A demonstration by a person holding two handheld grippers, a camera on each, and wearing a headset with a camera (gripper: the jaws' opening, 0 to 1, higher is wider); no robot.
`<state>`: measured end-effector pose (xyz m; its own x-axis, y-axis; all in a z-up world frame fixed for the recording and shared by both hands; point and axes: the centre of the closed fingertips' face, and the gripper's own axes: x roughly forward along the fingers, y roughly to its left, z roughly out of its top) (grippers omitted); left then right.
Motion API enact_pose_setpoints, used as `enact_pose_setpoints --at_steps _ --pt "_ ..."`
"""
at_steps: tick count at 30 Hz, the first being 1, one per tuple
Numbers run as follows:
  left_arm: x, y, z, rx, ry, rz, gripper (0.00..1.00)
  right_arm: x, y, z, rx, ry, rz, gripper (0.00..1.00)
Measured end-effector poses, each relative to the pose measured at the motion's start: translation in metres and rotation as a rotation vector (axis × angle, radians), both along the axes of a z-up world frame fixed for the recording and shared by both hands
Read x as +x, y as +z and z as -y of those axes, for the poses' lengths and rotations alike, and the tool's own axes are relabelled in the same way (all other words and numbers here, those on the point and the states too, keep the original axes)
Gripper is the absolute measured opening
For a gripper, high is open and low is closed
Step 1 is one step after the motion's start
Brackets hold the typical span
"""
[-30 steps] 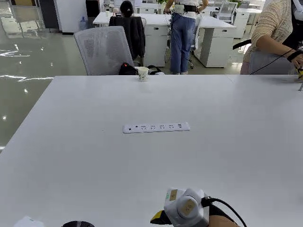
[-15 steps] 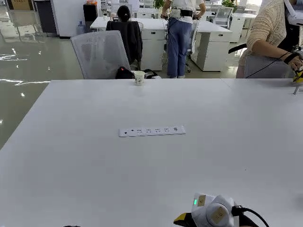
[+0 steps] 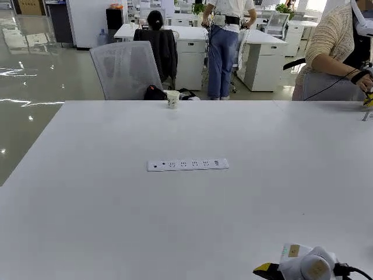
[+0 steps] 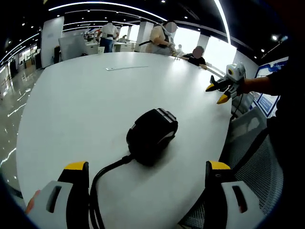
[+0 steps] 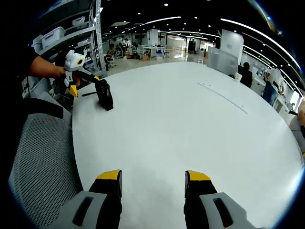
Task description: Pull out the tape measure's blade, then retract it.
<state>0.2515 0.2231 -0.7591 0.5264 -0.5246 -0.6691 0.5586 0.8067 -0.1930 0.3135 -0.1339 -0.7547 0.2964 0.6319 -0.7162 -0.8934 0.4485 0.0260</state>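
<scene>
"On the near left of the white table [image 3: 87, 204], what is that black lump?"

"That's the tape measure [image 4: 151, 135]. It lies on the tabletop close to the near edge. A black cord [image 4: 107, 168] curls from it back toward the left gripper [image 4: 147, 168]."

"Is the left gripper holding it?"

"No. Its yellow-tipped jaws stand wide apart, one on either side of the cord. In the left gripper view the case sits just beyond the tips, clear of both. In the right gripper view the tips look very close to the case, but I can't tell whether one touches it."

"And the right gripper [image 5: 153, 176]?"

"Well apart from the tape measure, off to the right along the same near edge. Its jaws are spread too, with bare tabletop between them. The head view catches a gripper at the bottom right with one yellow tip pointing left, and by its place I take it for the right one."

"What else is on the table?"

"A power strip [image 3: 187, 165] lies across the middle, long side running left to right. A paper cup [image 3: 173, 98] stands upright at the far edge, and a grey mesh chair [image 3: 125, 70] stands just behind it. At the far right, a person in a cream knitted sleeve [image 3: 332, 41] holds an arm over the table's corner. Farther back, a person in jeans [image 3: 223, 52] stands beside white desks [image 3: 192, 41], and a seated person [image 3: 156, 35] has their back to us."
</scene>
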Motion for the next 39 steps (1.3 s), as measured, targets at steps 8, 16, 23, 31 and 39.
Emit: enact_pose_setpoints --at_steps 8,16,23,31,39 --pt "-0.008 0.003 -0.008 -0.003 -0.009 -0.028 0.99 -0.001 0.007 0.034 0.024 -0.035 -0.003 0.64" --pt "-0.010 0.009 -0.013 -0.004 0.017 -0.019 0.99 -0.006 0.008 0.060 0.025 -0.037 -0.007 0.78" --pt "-0.011 0.012 -0.015 0.000 0.027 -0.010 0.99 -0.007 0.004 0.075 0.030 -0.072 -0.020 0.87" --pt "-0.013 0.012 -0.013 0.012 0.017 -0.012 0.99 -0.017 -0.007 0.083 0.021 -0.066 -0.036 0.97" --pt "-0.015 0.009 -0.011 0.013 0.008 -0.019 0.99 -0.018 -0.009 0.100 0.020 -0.078 -0.045 0.99"
